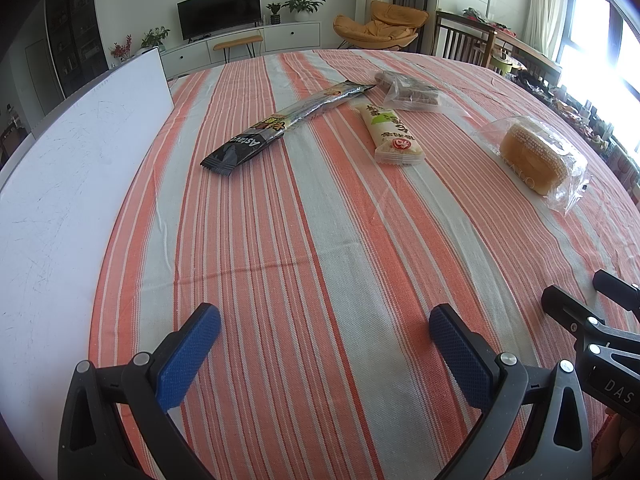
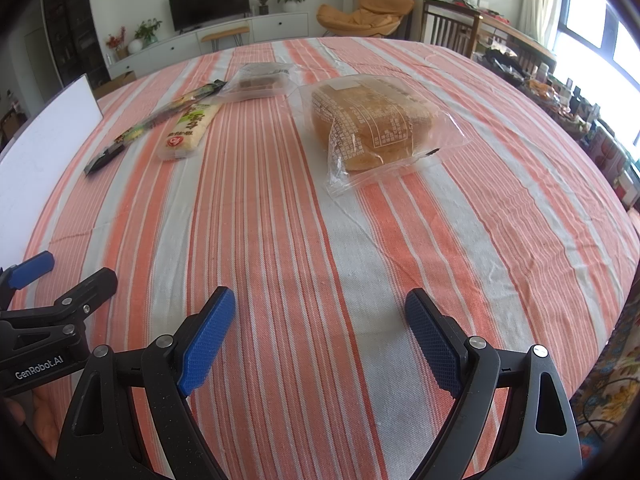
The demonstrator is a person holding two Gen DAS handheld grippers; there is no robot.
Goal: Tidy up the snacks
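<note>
Four wrapped snacks lie on the desk, which is covered in an orange-and-grey striped cloth, with a white board lying along its left edge.

Largest is the bagged bread, straight ahead of the right gripper and well apart from it. It looks light and soft, and its loose clear film is likely slippery; a gentle hold across the loaf's middle, or on the flat sealed end nearest the camera, should avoid crushing it.

Next is the long dark stick pack, thin and probably stiff and brittle inside, best pinched across its width near mid-length.

Just beside it lies the pale green-printed bar, small, firm-looking, easy to take across its short side.

Behind that sits the clear bag of brown pieces, crinkly and shapeless; its contents cannot be made out.

Both grippers hover low over the near edge of the desk, side by side and pointing forward. The left gripper has its fingers spread wide and holds nothing; the right one's fingers are likewise wide apart and empty.
</note>
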